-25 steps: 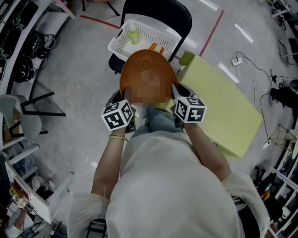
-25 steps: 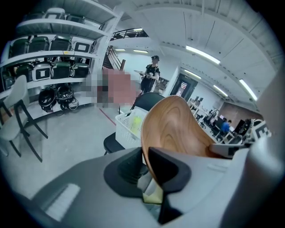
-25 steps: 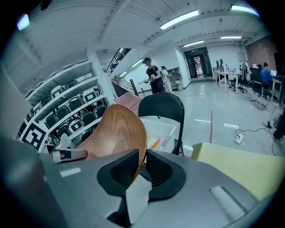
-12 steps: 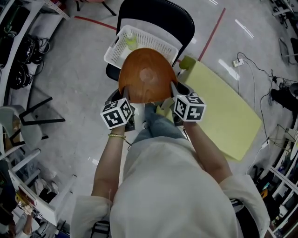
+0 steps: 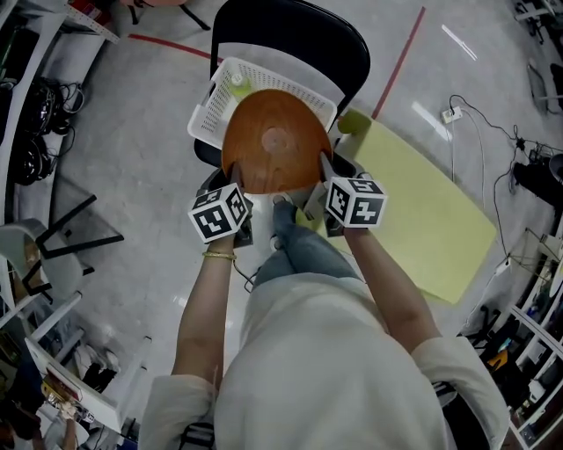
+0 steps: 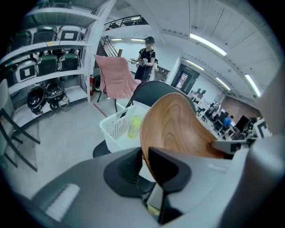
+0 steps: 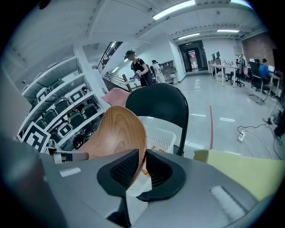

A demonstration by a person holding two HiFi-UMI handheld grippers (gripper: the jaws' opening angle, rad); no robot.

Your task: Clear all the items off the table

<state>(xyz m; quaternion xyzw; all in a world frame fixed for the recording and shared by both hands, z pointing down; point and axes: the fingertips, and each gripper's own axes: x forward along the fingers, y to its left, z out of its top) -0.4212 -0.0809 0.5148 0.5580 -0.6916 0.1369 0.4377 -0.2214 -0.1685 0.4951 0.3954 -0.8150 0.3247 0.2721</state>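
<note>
A large wooden bowl (image 5: 274, 141) hangs tilted in the air over a white basket (image 5: 209, 110), its round underside facing up in the head view. My left gripper (image 5: 236, 183) is shut on its left rim and my right gripper (image 5: 322, 176) is shut on its right rim. In the left gripper view the wooden bowl (image 6: 178, 129) has its rim pinched between the black pads (image 6: 167, 167). In the right gripper view the wooden bowl (image 7: 116, 133) has its thin edge clamped between both pads (image 7: 160, 171). The basket holds a yellow-green bottle (image 6: 135, 127) and something orange.
The basket sits on a black chair (image 5: 290, 26). A yellow-green table (image 5: 422, 211) stands to the right. Cables and a power strip (image 5: 450, 114) lie on the floor at the far right. Shelves with gear (image 6: 44, 67) line the left side. A person (image 6: 146, 58) stands far back.
The bowl and both grippers have moved forward over the basket, covering more of it. The bottle in the basket is now nearly hidden in the head view.
</note>
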